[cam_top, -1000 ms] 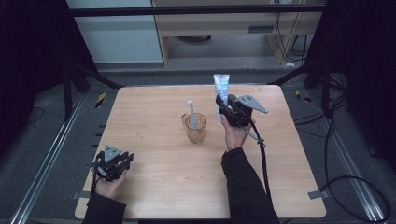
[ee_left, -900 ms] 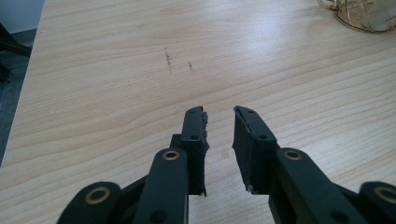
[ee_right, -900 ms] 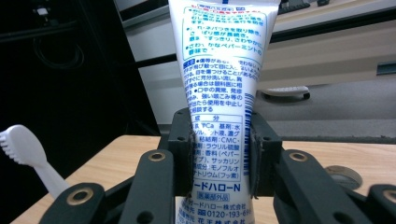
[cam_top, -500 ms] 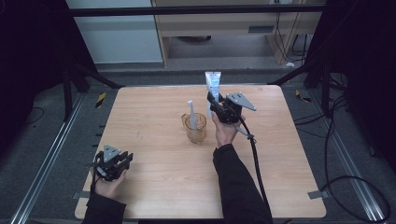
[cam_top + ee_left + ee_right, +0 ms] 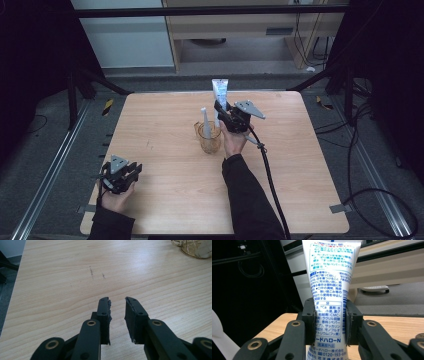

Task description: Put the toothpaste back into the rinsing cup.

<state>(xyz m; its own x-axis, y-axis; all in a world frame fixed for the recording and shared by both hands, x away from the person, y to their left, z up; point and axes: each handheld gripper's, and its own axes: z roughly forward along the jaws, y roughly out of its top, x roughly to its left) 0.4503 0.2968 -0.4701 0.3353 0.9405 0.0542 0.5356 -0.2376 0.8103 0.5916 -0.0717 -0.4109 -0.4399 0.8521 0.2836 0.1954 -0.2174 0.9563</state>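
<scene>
**Toothpaste tube held upright just behind the cup, not yet put in**

Nearest the person, the left hand-held gripper (image 5: 121,173) rests low on the front left part of the wooden counter (image 5: 165,200). In the left gripper view its two black jaws stand apart with bare wood between them, so it is open and holding nothing. The counter around it is bare, with only a few faint marks in the grain ahead of it.

Farther in, near the middle of the counter, stands a clear amber cup (image 5: 208,137). A white toothbrush (image 5: 205,121) stands in it, leaning slightly and rising above the rim.

Just behind and to the right of the cup, the right hand-held gripper (image 5: 226,114) is raised off the counter. Its jaws are clamped on the lower part of a white and blue toothpaste tube (image 5: 329,287), which stands upright with its printed side facing the gripper's camera.

As a judgement, the work looks about halfway: the tube is picked up and brought close to the cup, but it is not inside, and lowering and releasing remain.

There is open counter on every side of the cup. The far edge lies close behind the tube, with grey floor and a pale cabinet (image 5: 235,22) beyond.
</scene>
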